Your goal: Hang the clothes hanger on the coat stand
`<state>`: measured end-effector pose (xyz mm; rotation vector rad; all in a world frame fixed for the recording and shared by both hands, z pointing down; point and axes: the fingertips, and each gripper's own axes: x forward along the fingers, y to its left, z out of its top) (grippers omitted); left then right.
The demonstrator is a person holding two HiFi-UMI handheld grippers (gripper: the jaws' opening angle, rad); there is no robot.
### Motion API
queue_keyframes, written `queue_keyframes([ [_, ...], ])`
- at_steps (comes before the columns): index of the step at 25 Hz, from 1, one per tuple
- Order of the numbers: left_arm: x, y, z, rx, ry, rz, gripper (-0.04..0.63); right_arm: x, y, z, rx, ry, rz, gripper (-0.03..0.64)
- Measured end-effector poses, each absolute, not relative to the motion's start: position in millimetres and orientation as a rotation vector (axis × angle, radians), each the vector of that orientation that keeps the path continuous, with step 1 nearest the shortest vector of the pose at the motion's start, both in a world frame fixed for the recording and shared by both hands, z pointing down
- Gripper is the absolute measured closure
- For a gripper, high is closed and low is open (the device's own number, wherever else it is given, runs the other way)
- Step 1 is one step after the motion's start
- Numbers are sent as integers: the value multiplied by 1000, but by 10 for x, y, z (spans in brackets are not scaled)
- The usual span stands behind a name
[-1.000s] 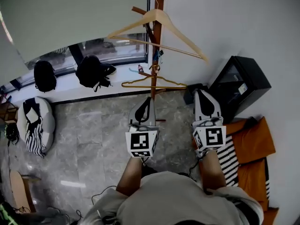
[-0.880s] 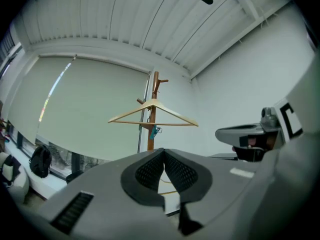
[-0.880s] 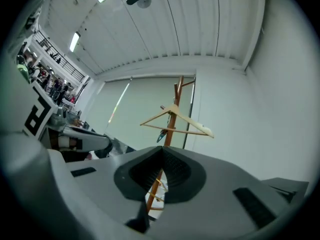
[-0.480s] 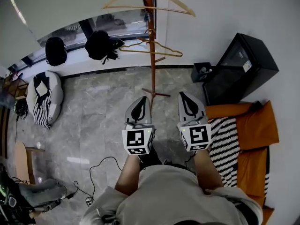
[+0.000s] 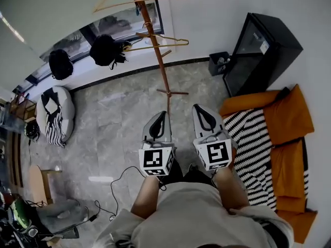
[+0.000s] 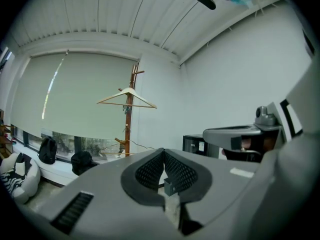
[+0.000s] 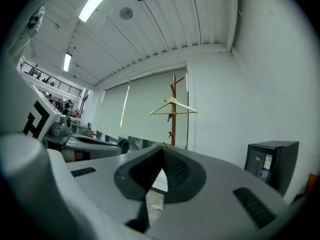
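Clothes hanger (image 5: 160, 1): hung on coat stand (image 5: 156, 56), upper centre.
Left gripper (image 5: 160, 114): pressed together, empty.
Right gripper (image 5: 199, 108): pressed together, empty.
Remaining: nothing, as judged.

Pale wooden clothes hanger (image 6: 128, 90) on a reddish-brown wooden coat stand (image 5: 155, 50) at twelve o'clock; grey, seemingly veined stone floor (image 5: 114, 123); orange sofa cushions (image 5: 287, 119) at three o'clock; black-and-white striped throw (image 5: 253, 138).

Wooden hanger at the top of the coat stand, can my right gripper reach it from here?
Probably not. The right gripper, jaws shut and empty, sits well short of the wooden hanger on the coat stand, with open floor between. Nothing blocks the way; you'd need to step closer.
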<state>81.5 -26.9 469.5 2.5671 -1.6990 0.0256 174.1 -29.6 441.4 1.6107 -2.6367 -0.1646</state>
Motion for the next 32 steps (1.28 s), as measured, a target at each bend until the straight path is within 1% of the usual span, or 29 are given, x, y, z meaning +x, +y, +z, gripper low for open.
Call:
queue_keyframes([
  [4,862,-189,4578,2599,-1690,-5,584,1834,-227,4355,1658,-2636,-186,612],
  [9,762,-90,4402,2632,-1648,-53,584,1697,-170,4174,1717,-2624,-248,612],
  [12,554,-97,4352,2629,-1656,-68,584,1430,-223,4127,1697,-2648,-252,612],
  [17,9,-156,4241,2616,-1759,-60,584,919,-289,3944,1677,-2699,-317,612],
  [21,-239,-221,4196,2593,-1817,-75,584,712,-363,3921,1644,-2716,-321,612],
  [25,-286,-293,4249,2586,-1804,-84,584,661,-390,3900,1625,-2702,-353,612],
  [32,-120,-403,4195,2633,-1732,-113,584,790,-523,3885,1655,-2656,-336,612],
])
